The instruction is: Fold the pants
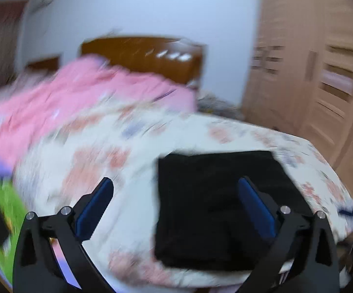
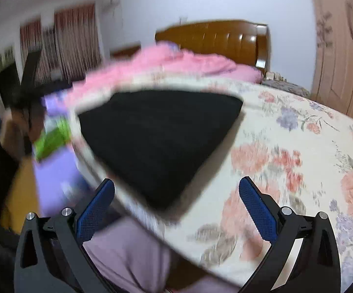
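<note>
The pants (image 1: pixel 213 207) lie folded into a flat black block on the bed (image 1: pixel 132 171), near its foot end and well apart from the headboard (image 1: pixel 147 56). In the left wrist view the block reads as a rough square; in the right wrist view the same pants (image 2: pixel 157 141) show as a wedge with one corner toward the camera, close to the bed's edge. The cloth is so dark that no seam, waistband or layer can be made out, and motion blur smears its edges.

The left gripper (image 1: pixel 175 207) is spread wide above the pants. Its right finger overlaps the black cloth in the picture, its left finger stands over the floral sheet beside the pants; nothing sits between the pads. The right gripper (image 2: pixel 176 207) is likewise spread wide and holds nothing, with the near corner of the pants just ahead of it.

Between the pants and the headboard lies a pink quilt (image 1: pixel 78 97), heavily blurred. Beside the bed, on the far side from the wardrobe (image 1: pixel 310 73), are green and purple shapes (image 2: pixel 54 134) too smeared to name. Curtains (image 2: pixel 74 36) hang on the wall left of the headboard. A dark thing at the left edge of the right wrist view cannot be identified.
</note>
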The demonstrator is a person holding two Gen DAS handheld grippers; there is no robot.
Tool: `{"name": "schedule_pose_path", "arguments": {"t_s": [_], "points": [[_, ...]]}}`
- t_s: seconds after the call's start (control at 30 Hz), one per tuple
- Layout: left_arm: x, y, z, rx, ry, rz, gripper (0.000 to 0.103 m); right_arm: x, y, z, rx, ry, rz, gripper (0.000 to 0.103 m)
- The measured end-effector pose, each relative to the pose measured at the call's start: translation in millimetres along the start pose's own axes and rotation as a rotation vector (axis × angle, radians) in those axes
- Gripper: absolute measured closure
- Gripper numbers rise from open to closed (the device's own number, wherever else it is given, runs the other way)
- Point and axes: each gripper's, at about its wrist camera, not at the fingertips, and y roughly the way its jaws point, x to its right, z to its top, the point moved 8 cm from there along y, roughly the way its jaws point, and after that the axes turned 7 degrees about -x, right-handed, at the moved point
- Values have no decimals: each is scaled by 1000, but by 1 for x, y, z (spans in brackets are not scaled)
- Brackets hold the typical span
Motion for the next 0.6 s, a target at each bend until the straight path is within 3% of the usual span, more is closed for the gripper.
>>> {"name": "schedule_pose_path", "arguments": {"t_s": [0.13,0.23,0.3,0.37,0.47,0.6], "points": [[43,46,19,-124,82,-39,2,6,25,51,-3,15,21,5],[40,97,22,-202,3,-60,2,-9,65,78,-54,-18,84,5],[23,120,8,-242,-63,-38,2,-17,90,75,-129,-5,108,5],[13,148,-17,-327,-119,-72,2,-21,111,55,-227,-10,96,4],[12,145,-25,-290,-135,-95,2,-20,112,39,-164,-14,126,4],[16,151,-26,-299,-113,-57,2,-24,105,38,-218,-41,103,4]]}}
